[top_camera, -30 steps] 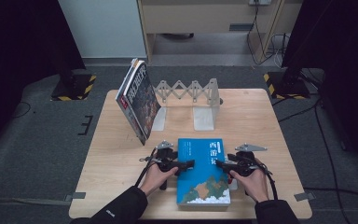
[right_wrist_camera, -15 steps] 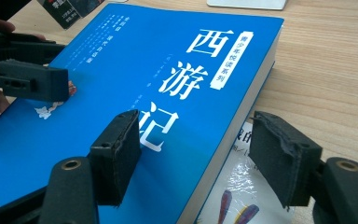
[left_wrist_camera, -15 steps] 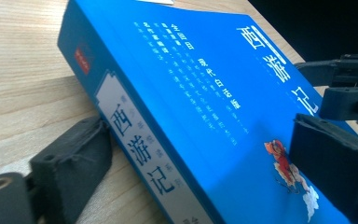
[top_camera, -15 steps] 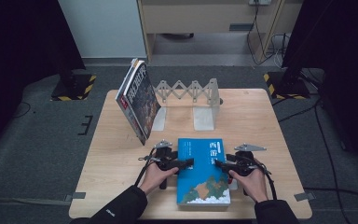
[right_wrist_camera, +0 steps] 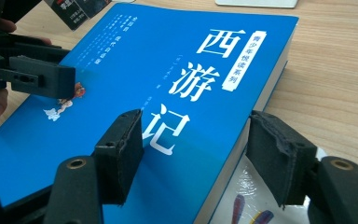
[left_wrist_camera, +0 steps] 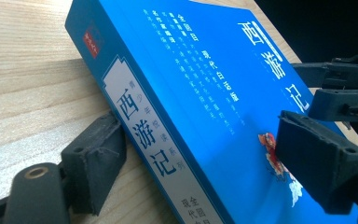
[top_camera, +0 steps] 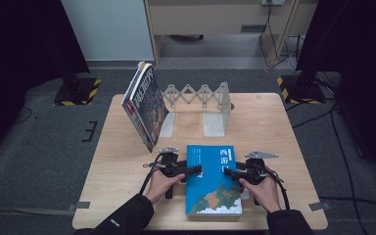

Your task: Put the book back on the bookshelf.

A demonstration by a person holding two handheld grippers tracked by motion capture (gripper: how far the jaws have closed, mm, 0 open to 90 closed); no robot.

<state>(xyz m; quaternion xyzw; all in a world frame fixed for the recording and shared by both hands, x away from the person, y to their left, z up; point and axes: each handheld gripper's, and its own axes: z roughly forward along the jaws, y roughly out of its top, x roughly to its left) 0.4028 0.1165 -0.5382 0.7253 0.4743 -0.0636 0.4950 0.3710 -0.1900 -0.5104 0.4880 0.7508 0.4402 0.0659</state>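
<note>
Blue book point(top_camera: 213, 180) flat on table point(top_camera: 274, 127), both edges between unclenched left tool point(top_camera: 194, 170) closing and right tool point(top_camera: 229, 172).

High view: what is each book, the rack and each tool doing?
Blue book: closed, lying flat, cover up.
Dark book: closed, standing tilted at the rack's left end.
Metal folding book rack: upright, stretched out.
Left tool: jaws just closing around the blue book's spine edge; grip unclear.
Right tool: open, straddling its page edge.
</note>
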